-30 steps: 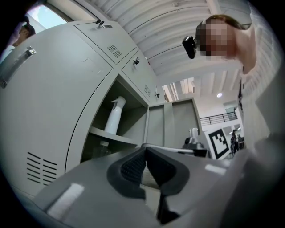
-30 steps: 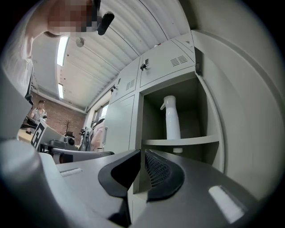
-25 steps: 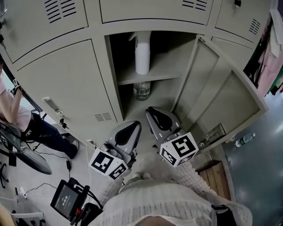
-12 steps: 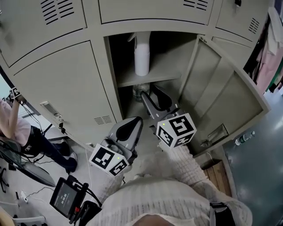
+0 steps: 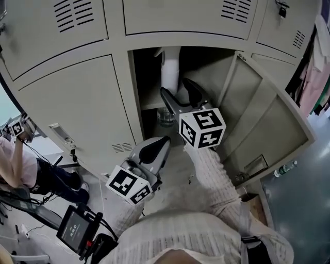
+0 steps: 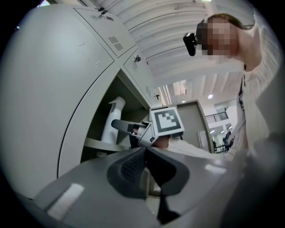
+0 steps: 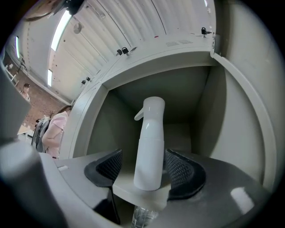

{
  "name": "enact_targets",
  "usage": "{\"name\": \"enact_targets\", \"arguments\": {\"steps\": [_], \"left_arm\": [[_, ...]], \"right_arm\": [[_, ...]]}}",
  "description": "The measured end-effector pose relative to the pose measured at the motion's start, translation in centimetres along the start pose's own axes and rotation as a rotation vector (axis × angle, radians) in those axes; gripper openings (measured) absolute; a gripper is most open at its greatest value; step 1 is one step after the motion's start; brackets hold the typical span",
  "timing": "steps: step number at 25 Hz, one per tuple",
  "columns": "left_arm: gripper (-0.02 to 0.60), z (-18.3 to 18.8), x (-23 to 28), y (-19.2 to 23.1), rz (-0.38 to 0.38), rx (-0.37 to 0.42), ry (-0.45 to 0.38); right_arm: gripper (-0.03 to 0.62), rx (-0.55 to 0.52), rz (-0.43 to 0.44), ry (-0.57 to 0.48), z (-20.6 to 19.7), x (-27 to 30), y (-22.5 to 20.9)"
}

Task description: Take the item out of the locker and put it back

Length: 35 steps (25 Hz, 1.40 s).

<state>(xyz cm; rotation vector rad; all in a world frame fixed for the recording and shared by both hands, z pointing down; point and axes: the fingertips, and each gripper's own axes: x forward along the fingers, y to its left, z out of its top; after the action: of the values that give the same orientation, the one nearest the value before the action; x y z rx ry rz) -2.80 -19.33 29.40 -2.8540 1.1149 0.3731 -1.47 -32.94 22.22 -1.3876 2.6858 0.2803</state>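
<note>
Clear glass jar [image 5: 166,116]: centre of frame, upright, in shadow. Closed locker door [image 5: 72,103]: left of centre, plain grey; vent slots [image 5: 80,13] in door above it. Padlock [image 5: 281,9]: top right corner, hanging. Hanging clothes [image 5: 317,77]: right edge, pink garment among them. Plastic bottle [image 5: 285,168]: lower right, lying on floor. Wooden box [image 5: 253,205]: lower right, partly hidden. Screen on stand [image 5: 77,232]: lower left. Person in pink top [image 5: 13,160]: left edge, dark trousers. Ceiling strip light [image 7: 60,31]: upper left of right gripper view.

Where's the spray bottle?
The bottle stands upright on the locker shelf, centre of the right gripper view, framed by the open right gripper, above a glass jar.
</note>
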Motion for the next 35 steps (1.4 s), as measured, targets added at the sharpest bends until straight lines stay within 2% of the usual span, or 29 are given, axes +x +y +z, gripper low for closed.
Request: {"name": "enact_targets", "arguments": {"steps": [3, 15, 22, 28, 35], "left_arm": [[0.009, 0.0, 0.3, 0.3, -0.003, 0.0, -0.003], [0.008, 0.1, 0.8, 1.1, -0.013, -0.009, -0.011], [0.008, 0.1, 0.4, 1.7, -0.002, -0.008, -0.013], [0.008, 0.1, 0.0, 2.3, 0.008, -0.015, -0.015], [0.009, 0.0, 0.1, 1.7, -0.004, -0.008, -0.005]], "right_arm": [[0.31, -0.015, 0.0, 0.031, 0.3, 1.2, -0.6], [0.319, -0.041, 0.024, 0.147, 0.4, 4.1, -1.3], [0.319, -0.044, 0.034, 0.158, 0.1, 5.4, -1.0], [0.285, -0.056, 0.005, 0.178, -0.1, 5.6, -1.4], [0.282, -0.062, -0.015, 0.164, 0.0, 5.5, -1.6]]}}
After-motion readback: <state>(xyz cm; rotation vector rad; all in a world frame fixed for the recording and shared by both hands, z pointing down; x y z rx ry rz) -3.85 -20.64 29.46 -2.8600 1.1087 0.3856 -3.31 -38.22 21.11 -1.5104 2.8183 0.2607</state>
